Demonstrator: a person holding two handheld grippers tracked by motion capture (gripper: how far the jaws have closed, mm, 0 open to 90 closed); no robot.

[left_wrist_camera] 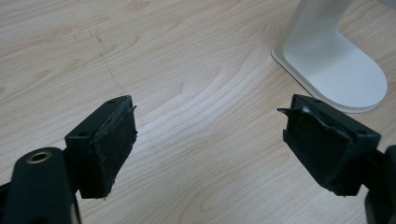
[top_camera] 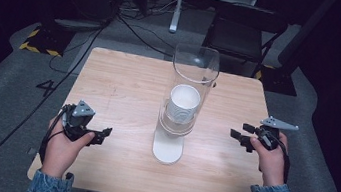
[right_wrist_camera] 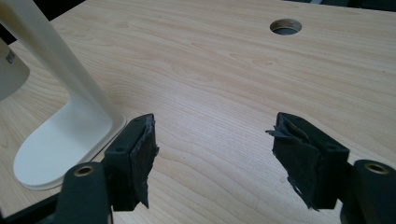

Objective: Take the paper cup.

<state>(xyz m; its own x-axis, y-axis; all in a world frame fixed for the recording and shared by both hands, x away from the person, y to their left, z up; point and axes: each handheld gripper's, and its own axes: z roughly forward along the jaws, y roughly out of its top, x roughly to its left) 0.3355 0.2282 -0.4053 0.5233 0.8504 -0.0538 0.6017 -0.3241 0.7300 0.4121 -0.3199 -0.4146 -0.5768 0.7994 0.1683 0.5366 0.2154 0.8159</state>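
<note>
Both denim-sleeved forearms enter at the near edge of the desk (top_camera: 124,84), each hand carrying a pair of tongs. Taking the white stand (top_camera: 167,148) at the middle of the desk as the landmark: the left tongs (top_camera: 102,136) hover to its left, well apart from it, pointing toward it. Their jaws stand apart with only bare wood between them, and in the left gripper view the left tongs (left_wrist_camera: 210,135) have the stand's flat base (left_wrist_camera: 338,74) beyond the right jaw. The right tongs (top_camera: 238,137) hover to the right of the stand, also well apart and pointing toward it. Their jaws too are apart, gripping nothing; in the right gripper view the right tongs (right_wrist_camera: 212,149) have the stand's base (right_wrist_camera: 60,149) just beyond the left jaw.

Rising from the stand is a clear tube (top_camera: 191,86), upright, with a stack of white paper cups (top_camera: 183,105) inside it, above the base. Far beyond the stand, near the desk's back edge, a round hole (right_wrist_camera: 285,26) is cut in the wood.
</note>
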